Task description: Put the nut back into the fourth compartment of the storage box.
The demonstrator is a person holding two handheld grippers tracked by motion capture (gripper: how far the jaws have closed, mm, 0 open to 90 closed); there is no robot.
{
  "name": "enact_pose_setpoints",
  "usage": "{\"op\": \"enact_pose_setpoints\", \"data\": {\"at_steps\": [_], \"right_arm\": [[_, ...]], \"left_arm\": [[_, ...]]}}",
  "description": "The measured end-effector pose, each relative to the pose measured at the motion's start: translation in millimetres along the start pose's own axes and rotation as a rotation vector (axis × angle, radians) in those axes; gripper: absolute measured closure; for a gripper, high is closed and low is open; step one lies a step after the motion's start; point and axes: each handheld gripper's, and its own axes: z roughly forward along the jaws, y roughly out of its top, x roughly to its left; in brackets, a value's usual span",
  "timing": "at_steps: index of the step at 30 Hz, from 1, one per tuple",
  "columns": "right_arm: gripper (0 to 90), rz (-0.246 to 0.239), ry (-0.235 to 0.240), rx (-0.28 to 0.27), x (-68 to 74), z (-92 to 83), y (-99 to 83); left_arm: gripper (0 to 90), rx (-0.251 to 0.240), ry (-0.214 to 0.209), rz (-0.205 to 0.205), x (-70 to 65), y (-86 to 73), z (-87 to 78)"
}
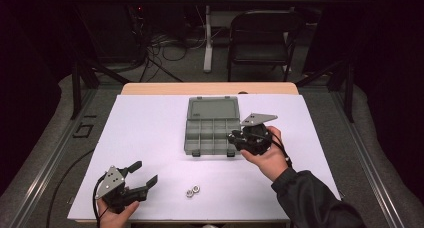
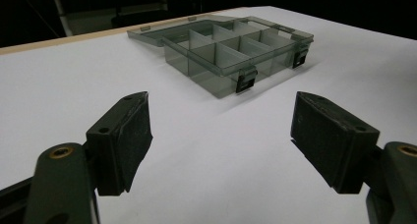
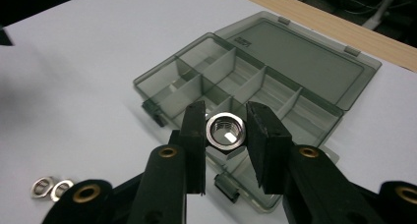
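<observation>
Item one: the right gripper (image 3: 225,131), which we hold above the near edge of the box (image 3: 255,86). Its jaws are clamped on a hex nut (image 3: 225,130), pads pressing two opposite sides, bore facing the camera. In the high view this gripper (image 1: 239,138) sits at the box's near right corner.

Item two: the box (image 1: 212,125), grey, translucent, lid laid flat open behind it, compartments in two rows, two dark latches on the front wall. It rests mid-table on the white sheet (image 1: 150,133).

Item three: two more nuts (image 1: 193,190), side by side, near the front edge of the sheet.

Item four: the left gripper (image 1: 142,180), which we hold at the near left, jaws spread wide, nothing between them.
</observation>
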Motion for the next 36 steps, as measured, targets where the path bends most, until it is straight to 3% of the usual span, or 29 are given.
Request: {"op": "enact_pose_setpoints", "data": {"at_steps": [8,17,18,23,28,36], "right_arm": [[70.2,0.042,-0.053,0.027,-21.4,20.5,5.5],[70.2,0.079,-0.104,0.036,-34.3,40.8,12.3],[70.2,0.086,-0.114,0.04,-36.8,46.4,11.8],[70.2,0.094,-0.14,0.059,-42.4,58.3,8.7],[70.2,0.132,-0.172,0.068,-53.2,72.4,4.2],[70.1,0.135,-0.197,0.07,-62.0,84.4,-1.5]], "left_arm": [[23.2,0.004,-0.006,-0.011,0.5,-0.4,0.7],[23.2,0.005,-0.008,-0.01,0.7,-0.4,0.8],[23.2,-0.004,0.007,-0.012,0.0,-0.8,1.2],[23.2,-0.001,0.006,-0.005,0.4,-0.7,1.8],[23.5,-0.001,-0.002,-0.006,0.6,-0.9,2.5],[23.5,0.0,-0.005,-0.005,0.8,-1.0,2.7]]}}
